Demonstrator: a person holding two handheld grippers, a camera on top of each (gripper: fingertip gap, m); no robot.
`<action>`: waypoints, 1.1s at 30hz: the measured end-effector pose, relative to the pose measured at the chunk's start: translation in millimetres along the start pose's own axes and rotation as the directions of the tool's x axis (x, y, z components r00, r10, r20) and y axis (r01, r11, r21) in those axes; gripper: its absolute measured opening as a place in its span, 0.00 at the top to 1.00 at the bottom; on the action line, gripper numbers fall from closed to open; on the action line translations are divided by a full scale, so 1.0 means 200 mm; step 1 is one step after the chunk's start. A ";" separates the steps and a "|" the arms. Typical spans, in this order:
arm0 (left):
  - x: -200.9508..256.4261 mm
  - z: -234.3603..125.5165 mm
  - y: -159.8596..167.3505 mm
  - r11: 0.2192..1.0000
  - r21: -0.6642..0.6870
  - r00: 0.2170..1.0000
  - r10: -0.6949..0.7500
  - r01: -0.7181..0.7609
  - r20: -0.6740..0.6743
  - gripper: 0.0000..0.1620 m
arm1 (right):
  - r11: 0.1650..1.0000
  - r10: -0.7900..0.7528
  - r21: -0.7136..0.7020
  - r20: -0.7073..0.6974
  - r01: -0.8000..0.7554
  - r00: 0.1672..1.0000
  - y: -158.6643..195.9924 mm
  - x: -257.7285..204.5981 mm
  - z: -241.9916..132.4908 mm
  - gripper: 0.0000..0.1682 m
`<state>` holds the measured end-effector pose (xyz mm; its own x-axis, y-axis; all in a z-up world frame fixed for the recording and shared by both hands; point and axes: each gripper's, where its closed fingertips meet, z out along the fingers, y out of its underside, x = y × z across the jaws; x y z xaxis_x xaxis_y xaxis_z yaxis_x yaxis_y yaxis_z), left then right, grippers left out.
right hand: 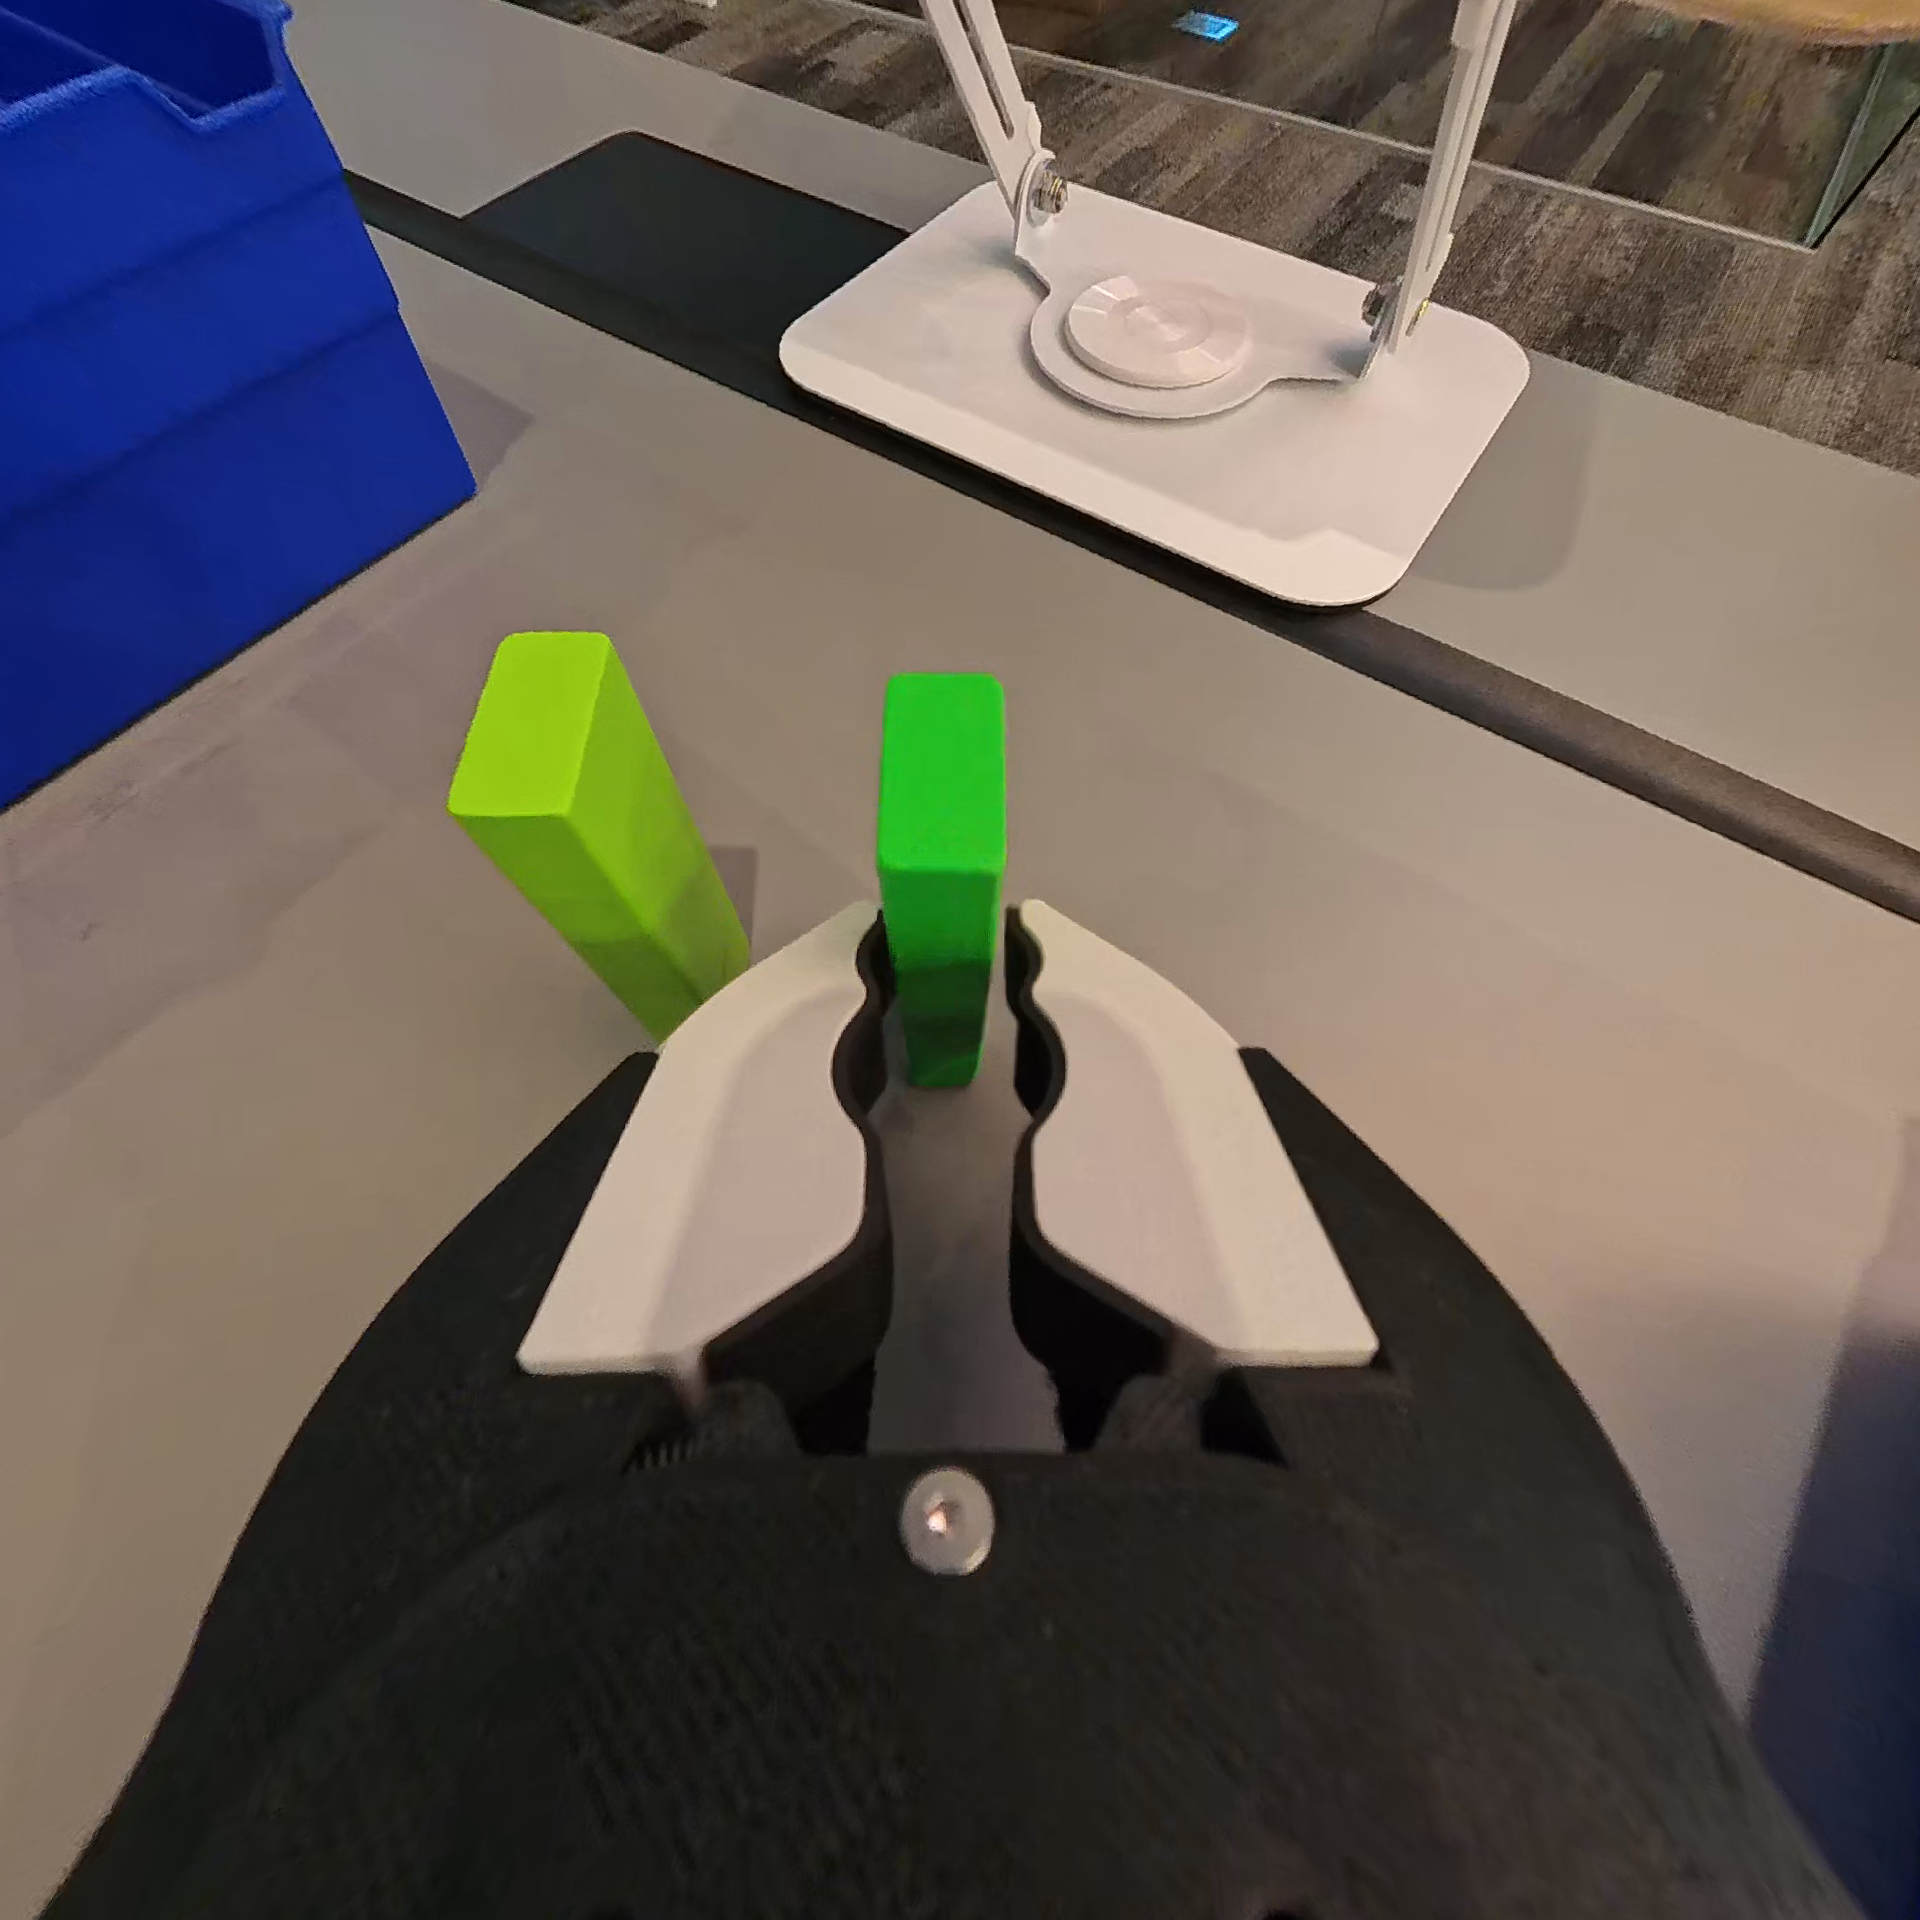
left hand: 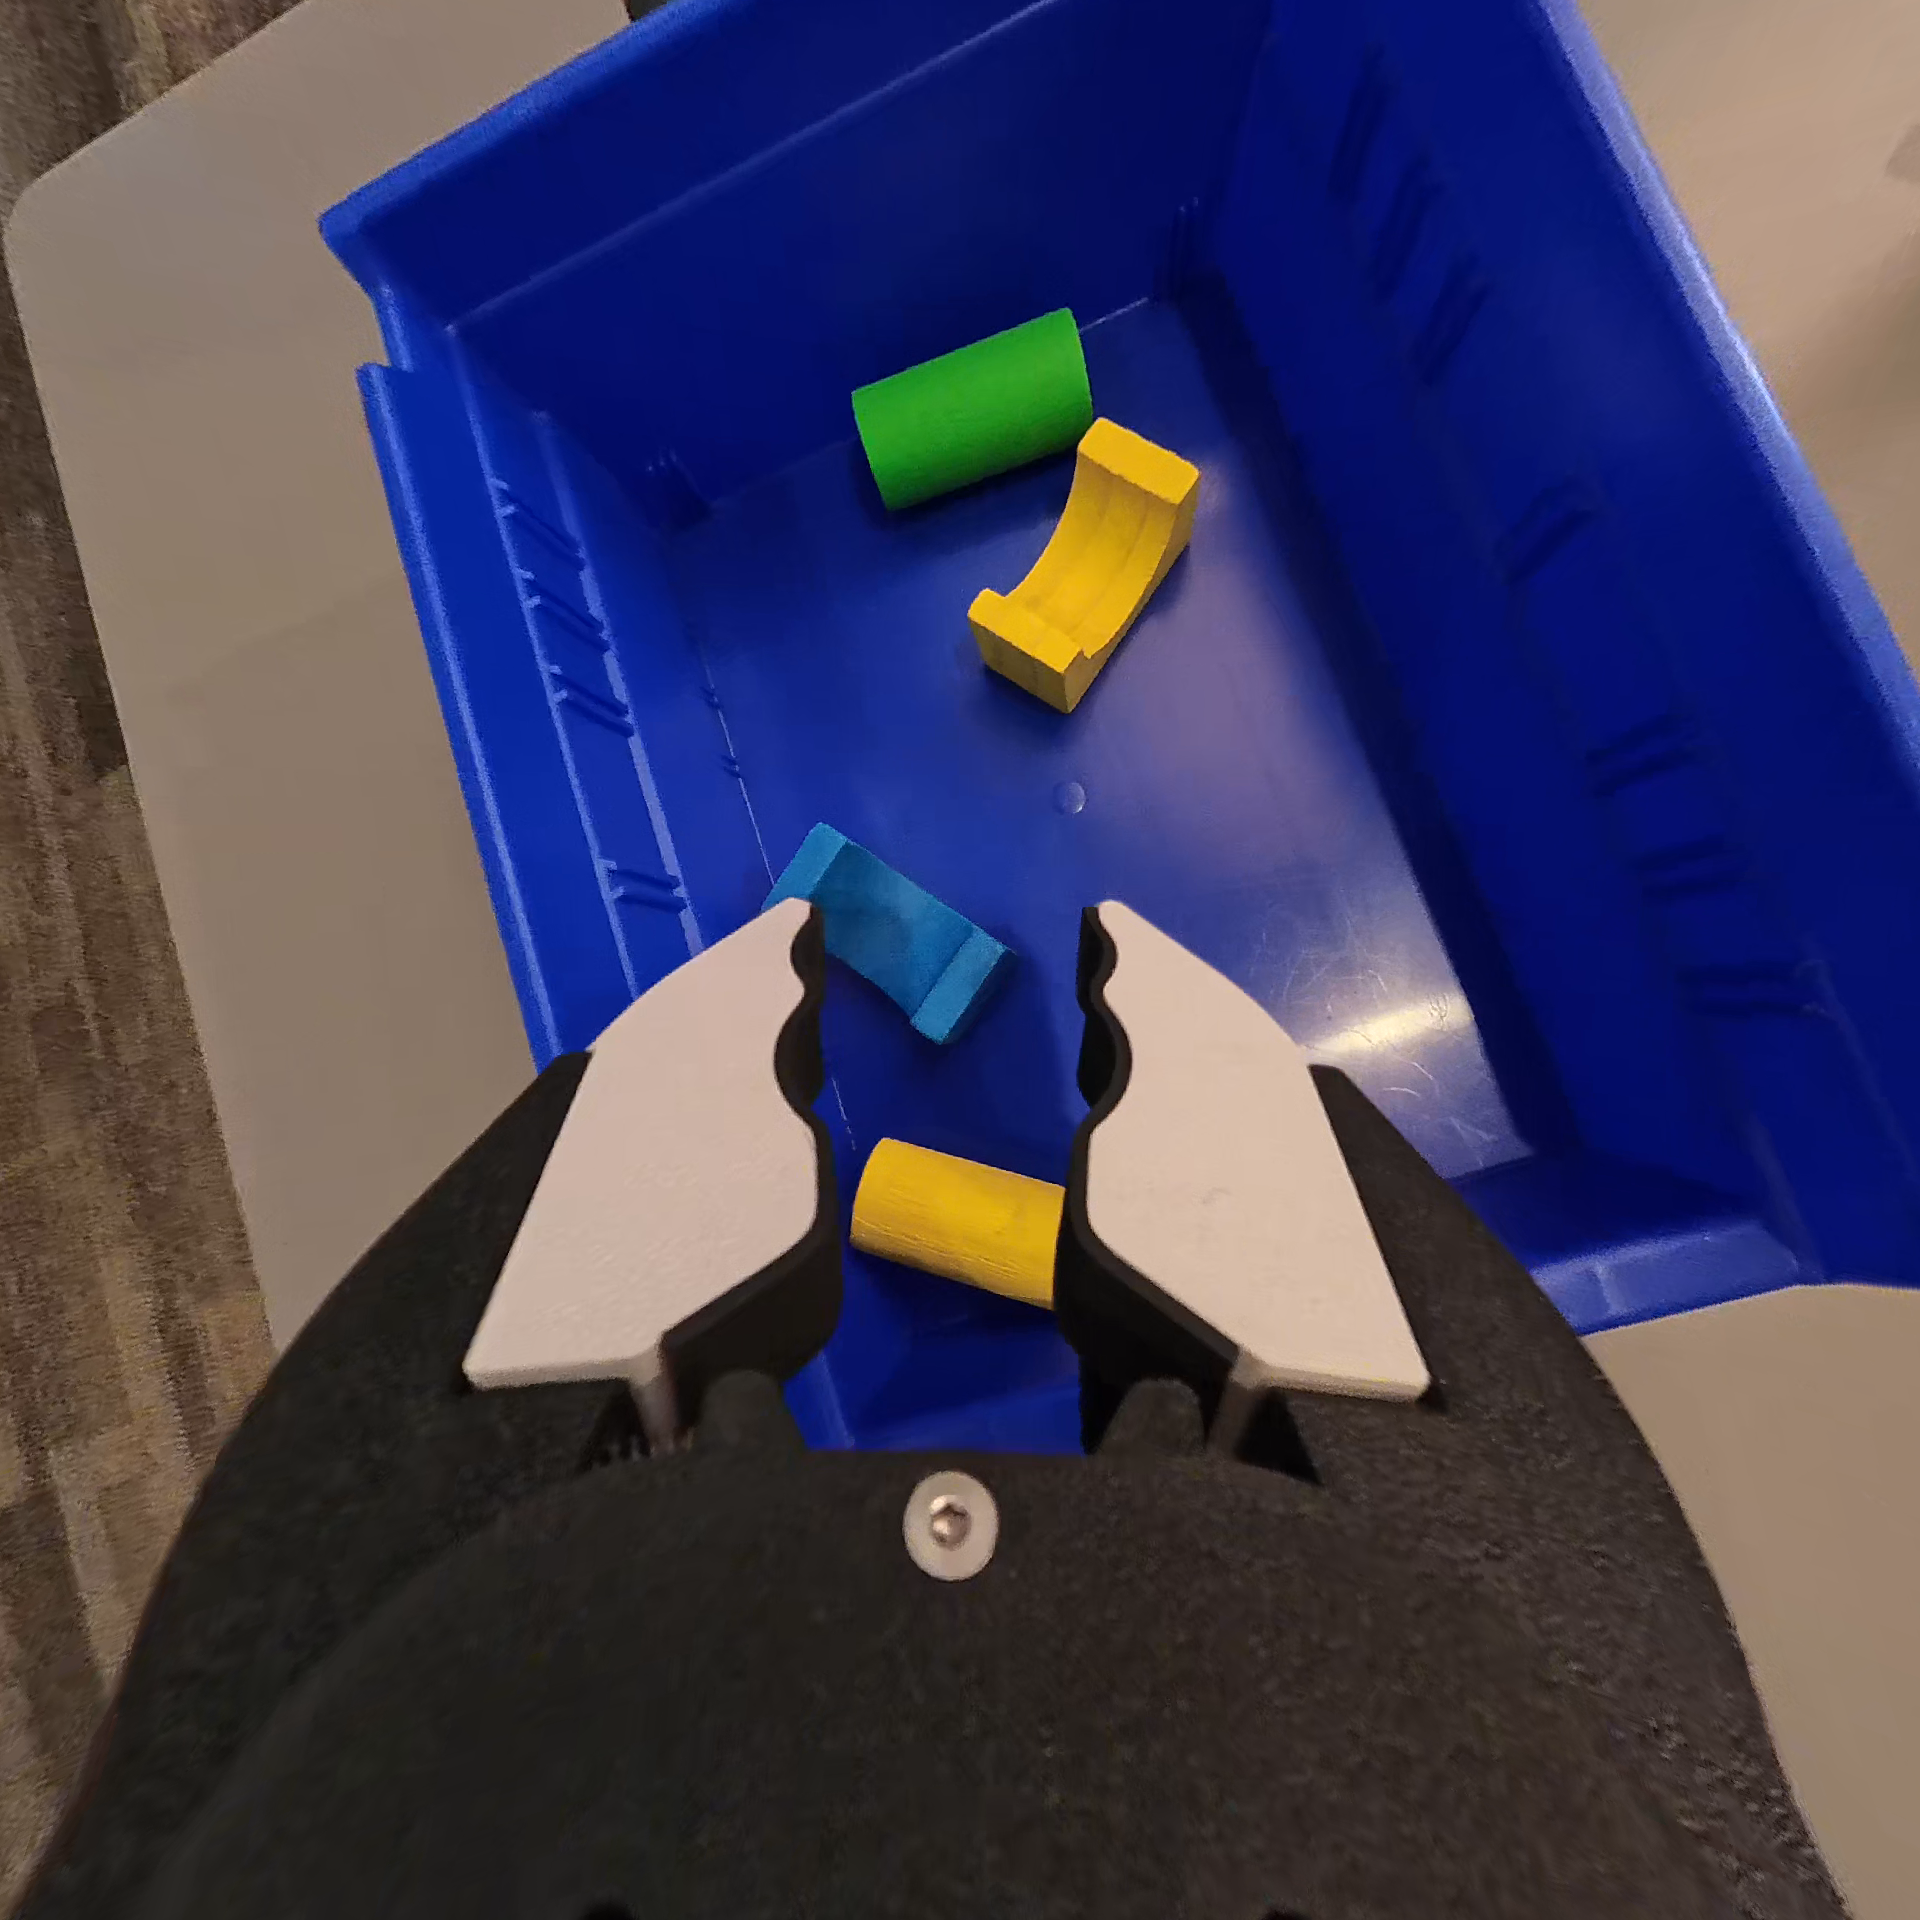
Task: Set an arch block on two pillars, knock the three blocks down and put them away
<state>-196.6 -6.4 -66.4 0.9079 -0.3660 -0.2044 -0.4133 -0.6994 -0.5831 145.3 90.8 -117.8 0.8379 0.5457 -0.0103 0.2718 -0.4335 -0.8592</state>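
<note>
Left view blue bin (left hand: 1351,260) with arch blocks, right view two green pillars (right hand: 940,831)

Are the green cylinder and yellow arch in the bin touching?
Cannot tell. Left wrist view: green cylinder and yellow arch look nearly joined at one corner; no gap or contact shows plainly.

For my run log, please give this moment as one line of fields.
left gripper: open above blue bin | right gripper: fingers around dark green pillar, contact unclear | light green pillar: upright | arch: not placed
</note>
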 end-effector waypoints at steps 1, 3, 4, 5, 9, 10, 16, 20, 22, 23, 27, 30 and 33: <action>0.00 0.00 0.00 1.000 -0.009 1.000 0.016 -0.016 0.000 0.71 | 1.000 0.002 0.002 -0.007 -0.002 1.000 0.00 0.01 0.00 0.84; 0.00 0.01 0.01 0.998 -0.019 0.998 0.063 -0.063 -0.003 0.71 | 1.000 0.000 0.028 -0.019 0.001 1.000 -0.03 0.01 -0.02 0.77; 0.01 0.02 0.01 0.996 -0.032 0.996 0.088 -0.088 -0.008 0.72 | 0.999 -0.003 0.047 -0.023 0.005 1.000 -0.05 0.02 -0.03 0.74; 0.01 0.03 0.03 0.992 -0.051 0.993 0.117 -0.118 -0.020 0.73 | 0.998 -0.011 0.068 -0.019 0.012 1.000 -0.08 0.01 -0.05 0.73; 0.00 0.08 0.07 0.954 -0.129 0.963 0.271 -0.270 -0.016 0.74 | 0.985 -0.023 0.171 -0.046 0.031 0.999 -0.20 0.02 -0.14 0.68; -0.01 0.09 0.08 0.938 -0.152 0.949 0.315 -0.313 -0.010 0.75 | 0.980 -0.024 0.197 -0.050 0.033 0.998 -0.23 0.02 -0.17 0.68; -0.02 0.17 0.18 0.833 -0.308 0.883 0.467 -0.459 -0.053 0.73 | 0.925 -0.027 0.378 -0.055 0.046 0.998 -0.45 0.02 -0.40 0.65; -0.01 0.22 0.20 0.795 -0.363 0.865 0.497 -0.485 -0.066 0.74 | 0.846 0.010 0.534 0.000 -0.008 1.000 -0.60 0.03 -0.60 0.65; 0.01 0.25 0.23 0.779 -0.386 0.860 0.504 -0.494 -0.084 0.78 | 0.823 0.019 0.567 0.018 -0.026 1.000 -0.65 0.04 -0.67 0.65; 0.01 0.26 0.24 0.769 -0.402 0.857 0.508 -0.497 -0.089 0.79 | 0.814 0.025 0.580 0.023 -0.034 0.999 -0.66 0.05 -0.69 0.65; -0.01 0.28 0.28 0.738 -0.458 0.849 0.524 -0.495 -0.074 0.89 | 0.798 0.048 0.599 0.045 -0.065 0.998 -0.69 0.08 -0.74 0.65; -0.01 0.27 0.29 0.725 -0.485 0.852 0.517 -0.488 -0.084 0.89 | 0.801 0.058 0.592 0.065 -0.085 0.996 -0.68 0.09 -0.73 0.65; 0.02 0.23 0.22 0.798 -0.416 0.892 0.446 -0.436 -0.081 0.89 | 0.805 0.051 0.586 0.084 -0.090 0.995 -0.68 0.08 -0.72 0.65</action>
<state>-208.1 -9.1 -129.1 0.6196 -0.6875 -0.3787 -0.7552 -0.6537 -0.0490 188.9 54.9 71.9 0.8080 0.5812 -0.0967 -0.1343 0.0219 -0.9907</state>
